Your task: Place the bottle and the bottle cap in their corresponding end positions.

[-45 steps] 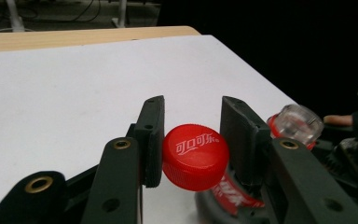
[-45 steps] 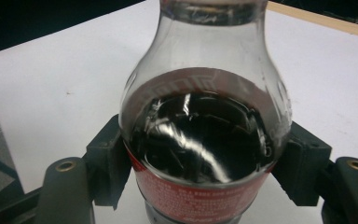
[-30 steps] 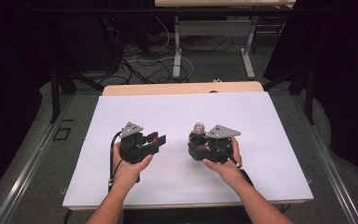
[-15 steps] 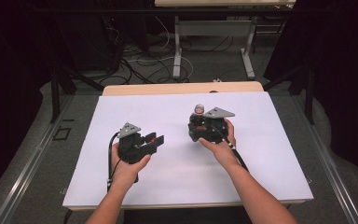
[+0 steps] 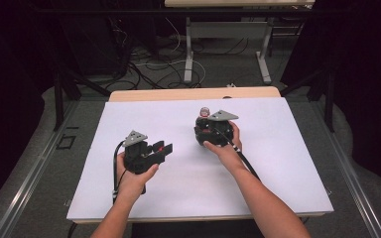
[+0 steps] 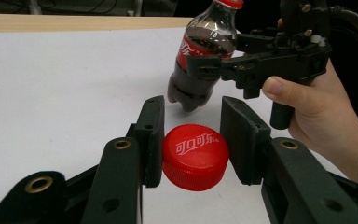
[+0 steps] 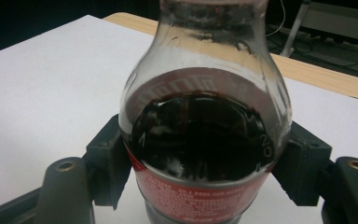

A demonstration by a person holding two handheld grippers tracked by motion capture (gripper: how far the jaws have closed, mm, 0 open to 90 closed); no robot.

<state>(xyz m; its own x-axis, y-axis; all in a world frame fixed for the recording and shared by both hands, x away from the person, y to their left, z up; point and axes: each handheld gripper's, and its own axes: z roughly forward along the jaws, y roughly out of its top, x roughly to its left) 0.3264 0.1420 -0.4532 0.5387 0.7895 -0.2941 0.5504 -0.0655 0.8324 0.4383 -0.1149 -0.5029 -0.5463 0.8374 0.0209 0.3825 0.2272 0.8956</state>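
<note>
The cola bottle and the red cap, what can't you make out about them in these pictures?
- Cola bottle, right gripper view: neck cut off by the top edge, base by the bottom edge.
- Left gripper view: its label is partly hidden by the right gripper.
- Red cap, high view: too small to read its lettering.
- Left gripper: jaws cover the cap's sides.

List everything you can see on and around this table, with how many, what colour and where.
cola bottle: one, clear with dark drink, red label and red top, tilted, held off the sheet right of centre.
bottle cap: one, red with white lettering, between the left tongs' jaws.
white sheet: one, covering the table.
table: one, light wood edge at the far side.
cables: several, dark and white, on the floor beyond.
left tongs: one, black, shut on the bottle cap.
right tongs: one, black, shut on the cola bottle.
</note>
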